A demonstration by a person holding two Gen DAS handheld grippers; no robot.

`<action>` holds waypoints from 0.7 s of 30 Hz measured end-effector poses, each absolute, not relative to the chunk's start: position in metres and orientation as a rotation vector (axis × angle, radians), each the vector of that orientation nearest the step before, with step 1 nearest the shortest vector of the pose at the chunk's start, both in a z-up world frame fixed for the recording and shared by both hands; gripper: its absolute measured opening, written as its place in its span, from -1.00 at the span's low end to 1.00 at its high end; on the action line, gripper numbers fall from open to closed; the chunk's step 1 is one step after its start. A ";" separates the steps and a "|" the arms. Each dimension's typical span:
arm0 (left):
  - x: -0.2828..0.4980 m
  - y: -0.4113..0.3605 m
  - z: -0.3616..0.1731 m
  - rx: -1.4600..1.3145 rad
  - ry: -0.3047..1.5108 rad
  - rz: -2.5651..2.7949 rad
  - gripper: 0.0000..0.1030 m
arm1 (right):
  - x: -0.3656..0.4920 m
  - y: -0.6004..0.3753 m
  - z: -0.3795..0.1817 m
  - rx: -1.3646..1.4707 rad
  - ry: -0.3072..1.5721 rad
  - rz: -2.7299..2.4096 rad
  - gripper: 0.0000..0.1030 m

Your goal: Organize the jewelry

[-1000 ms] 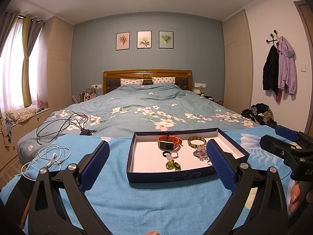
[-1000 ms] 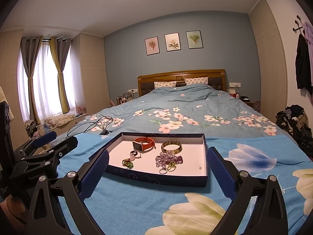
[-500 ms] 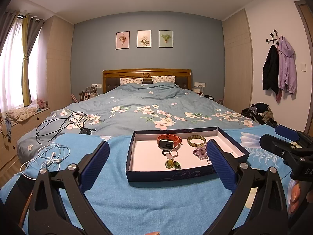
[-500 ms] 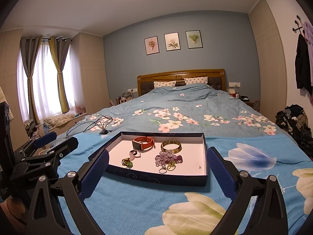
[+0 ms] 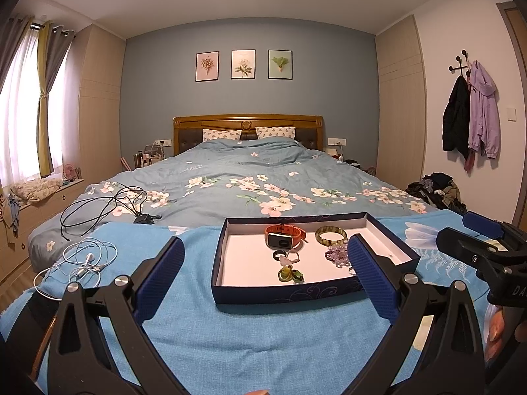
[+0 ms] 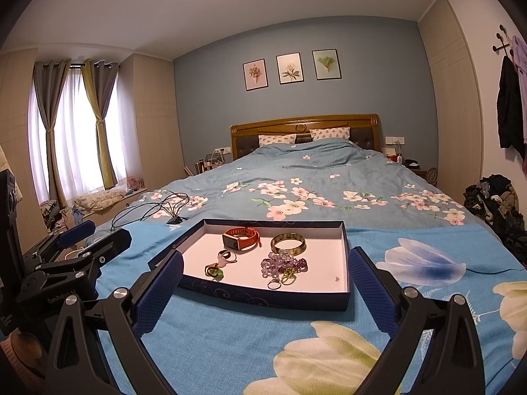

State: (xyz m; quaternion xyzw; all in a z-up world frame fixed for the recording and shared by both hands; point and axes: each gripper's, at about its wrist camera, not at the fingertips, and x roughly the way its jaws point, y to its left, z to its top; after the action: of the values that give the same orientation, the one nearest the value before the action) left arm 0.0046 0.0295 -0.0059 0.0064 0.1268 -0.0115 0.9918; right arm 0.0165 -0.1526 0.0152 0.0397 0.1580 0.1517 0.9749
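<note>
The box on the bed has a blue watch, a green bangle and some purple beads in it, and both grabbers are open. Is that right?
Almost. The watch in the box has an orange strap, not a blue one; the right wrist view shows it clearly. The rest holds: the green bangle and purple beads lie in the box, and the left gripper and right gripper are both open.

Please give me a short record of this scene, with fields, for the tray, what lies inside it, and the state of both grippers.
surface: blue cloth on a bed
tray: dark blue box tray, white inside
inside tray: orange smartwatch; green bangle; purple bead bracelet; small rings and green pieces
left gripper: open, holds nothing, short of the tray
right gripper: open, holds nothing, short of the tray
beside cloth: white earphones; black cable
</note>
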 end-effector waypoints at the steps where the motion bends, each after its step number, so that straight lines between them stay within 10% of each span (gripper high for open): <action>1: 0.004 0.028 -0.005 0.013 0.255 -0.024 0.89 | 0.016 -0.152 0.015 0.080 0.318 0.306 0.87; 21: 0.007 0.022 -0.007 0.002 0.263 -0.043 0.89 | 0.017 -0.153 0.012 0.080 0.335 0.310 0.87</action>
State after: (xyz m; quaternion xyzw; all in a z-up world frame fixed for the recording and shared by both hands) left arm 0.0072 0.0218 -0.0068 0.0008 0.1311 -0.0216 0.9911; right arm 0.0173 -0.1527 0.0123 0.0396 0.1661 0.1535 0.9733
